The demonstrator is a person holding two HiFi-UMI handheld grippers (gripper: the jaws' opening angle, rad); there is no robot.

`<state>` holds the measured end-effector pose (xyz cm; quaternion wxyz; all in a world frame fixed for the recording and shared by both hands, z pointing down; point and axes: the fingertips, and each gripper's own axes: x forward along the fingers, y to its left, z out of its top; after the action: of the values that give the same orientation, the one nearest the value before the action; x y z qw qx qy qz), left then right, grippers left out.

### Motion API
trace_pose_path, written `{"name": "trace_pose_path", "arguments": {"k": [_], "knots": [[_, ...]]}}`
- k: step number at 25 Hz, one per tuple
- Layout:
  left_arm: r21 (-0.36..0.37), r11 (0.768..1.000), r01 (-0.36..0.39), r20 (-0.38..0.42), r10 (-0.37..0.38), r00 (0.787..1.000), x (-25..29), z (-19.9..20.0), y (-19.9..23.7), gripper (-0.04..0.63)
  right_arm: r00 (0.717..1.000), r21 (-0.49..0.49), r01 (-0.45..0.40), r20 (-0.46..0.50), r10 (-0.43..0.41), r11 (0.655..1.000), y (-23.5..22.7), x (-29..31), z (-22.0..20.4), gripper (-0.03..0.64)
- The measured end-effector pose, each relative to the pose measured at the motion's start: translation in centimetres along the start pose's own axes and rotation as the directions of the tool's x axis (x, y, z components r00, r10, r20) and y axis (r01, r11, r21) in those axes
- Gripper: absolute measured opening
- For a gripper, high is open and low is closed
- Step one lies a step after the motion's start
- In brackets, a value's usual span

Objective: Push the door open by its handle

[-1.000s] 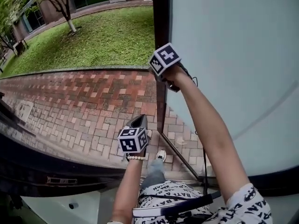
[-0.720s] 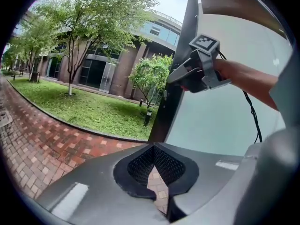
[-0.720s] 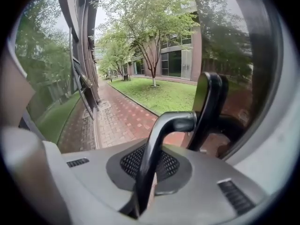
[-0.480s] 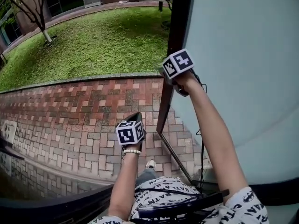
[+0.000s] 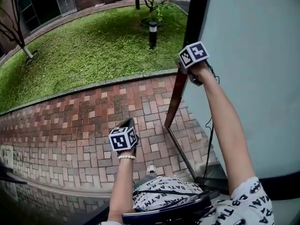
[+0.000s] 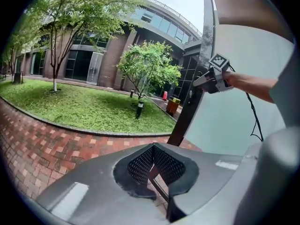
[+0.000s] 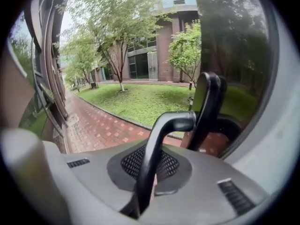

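Outside it's all red brick paving [image 5: 89,121] and a green lawn [image 5: 93,46] past it, no tabletop anywhere, so I'll place things off the door instead. The big pale frosted-glass door [image 5: 253,55] with its dark frame edge [image 5: 187,46] stands at your right, already swung well out over the bricks.

Your right claw [image 7: 151,170] is clenched around the curved black metal door handle [image 7: 157,144]. The bar runs straight up between the mesh pads in the right gripper view, so the grip looks solid. The handle sits on the door's free edge, up at about the height of your outstretched right arm.

Your left claw [image 6: 152,165] is pinched closed on nothing, just hanging low over the paving, well apart from the door.

My read is that you're mid-push and most of the swing looks done. Some tips for the push:

- Push along the arc the door wants to follow, not straight ahead, or the bar will twist inside the pads.
- Don't loosen the pinch while the door is moving. A round metal bar will probably slide on that mesh.
- Step with the door so you're not overreaching, since your arm is already nearly straight.
- Keep the left one tucked low, clear of the frame edge.
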<state>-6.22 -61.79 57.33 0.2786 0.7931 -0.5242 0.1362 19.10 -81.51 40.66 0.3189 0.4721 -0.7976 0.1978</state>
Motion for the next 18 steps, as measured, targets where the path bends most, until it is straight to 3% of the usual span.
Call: {"name": "trace_pose_path", "arguments": {"k": [3, 10, 18], "knots": [[0.011, 1.0, 0.017, -0.015, -0.017, 1.0, 1.7, 0.4, 0.1, -0.014, 0.999, 0.095, 0.013, 0.037, -0.017, 0.995, -4.6, -0.2, -0.2, 0.005], [0.031, 0.998, 0.05, -0.042, -0.048, 0.998, 4.4, 1.7, 0.6, -0.012, 0.986, 0.096, 0.164, -0.028, -0.162, 0.982, -12.9, -1.6, -1.8, 0.003], [0.054, 0.996, 0.073, -0.086, -0.068, 0.994, 7.2, 2.1, 0.3, -0.012, 0.968, 0.14, 0.25, -0.071, -0.242, 0.958, -19.6, -3.7, -3.6, 0.003]]}}
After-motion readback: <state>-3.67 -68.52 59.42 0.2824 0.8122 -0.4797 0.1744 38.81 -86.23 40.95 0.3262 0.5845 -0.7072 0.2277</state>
